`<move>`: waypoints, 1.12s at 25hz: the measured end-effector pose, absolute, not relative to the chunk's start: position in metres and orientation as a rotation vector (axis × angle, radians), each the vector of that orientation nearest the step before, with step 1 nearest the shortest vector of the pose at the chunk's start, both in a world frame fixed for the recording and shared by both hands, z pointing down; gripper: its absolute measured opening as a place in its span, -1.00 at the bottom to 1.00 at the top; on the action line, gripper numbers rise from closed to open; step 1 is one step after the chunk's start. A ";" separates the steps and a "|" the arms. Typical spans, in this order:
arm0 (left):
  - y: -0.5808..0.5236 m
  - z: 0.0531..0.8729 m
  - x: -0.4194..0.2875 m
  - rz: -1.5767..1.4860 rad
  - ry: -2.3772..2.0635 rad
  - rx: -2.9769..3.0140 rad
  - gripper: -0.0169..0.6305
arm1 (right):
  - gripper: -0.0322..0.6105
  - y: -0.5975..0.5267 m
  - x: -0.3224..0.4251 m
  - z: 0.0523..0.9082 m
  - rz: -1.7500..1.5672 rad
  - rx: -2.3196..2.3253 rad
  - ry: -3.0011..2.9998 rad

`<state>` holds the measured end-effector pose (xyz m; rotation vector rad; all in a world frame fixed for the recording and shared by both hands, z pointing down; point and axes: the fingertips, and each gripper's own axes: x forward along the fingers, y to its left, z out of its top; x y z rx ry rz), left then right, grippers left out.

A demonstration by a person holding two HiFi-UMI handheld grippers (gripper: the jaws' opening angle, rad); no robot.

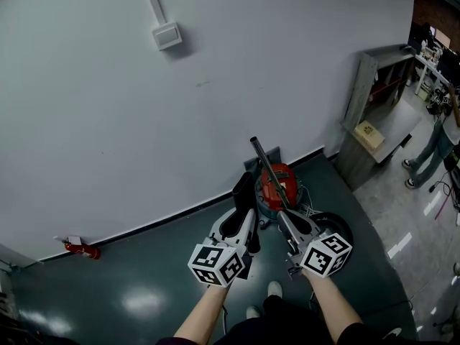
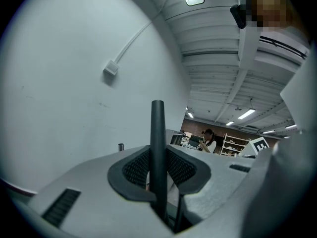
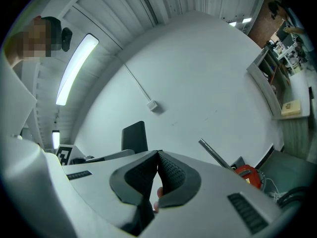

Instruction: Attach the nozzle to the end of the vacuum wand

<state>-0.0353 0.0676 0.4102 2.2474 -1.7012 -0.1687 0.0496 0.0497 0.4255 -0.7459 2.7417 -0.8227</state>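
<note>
Red item (image 1: pixel 80 249): lower left of the head view, on the dark green floor (image 1: pixel 144 286) at the foot of the wall; too small to identify.
Wall box (image 1: pixel 167 36): upper left, fixed to the pale wall (image 1: pixel 273 63), with a conduit running up from it.
Left claw (image 1: pixel 237 225): lower centre, pads pinching the nozzle from both sides, as the left gripper view (image 2: pixel 158 175) shows.
Nozzle (image 1: pixel 243 191): black and flat, standing up out of the left claw, its tip just left of the wand and apart from it.
Wand (image 1: pixel 267 169): centre, a metal tube slanting up-left from the red vacuum body (image 1: pixel 282 184).
Right claw (image 1: pixel 289 221): right of centre, pads pressed together on nothing (image 3: pixel 157 170).
Shelf unit (image 1: pixel 366 99): upper right, against the wall.
</note>
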 end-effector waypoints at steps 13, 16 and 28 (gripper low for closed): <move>0.035 0.411 -0.036 -0.152 -1.748 2.208 -0.68 | -0.85 0.013 0.054 0.432 -0.871 -0.707 2.748; 0.029 0.413 -0.040 -0.149 -1.750 2.203 -0.68 | -0.85 0.007 0.052 0.435 -0.878 -0.708 2.749; -0.021 0.422 -0.062 -0.142 -1.728 2.210 -0.68 | -0.85 -0.039 0.038 0.445 -0.893 -0.753 2.733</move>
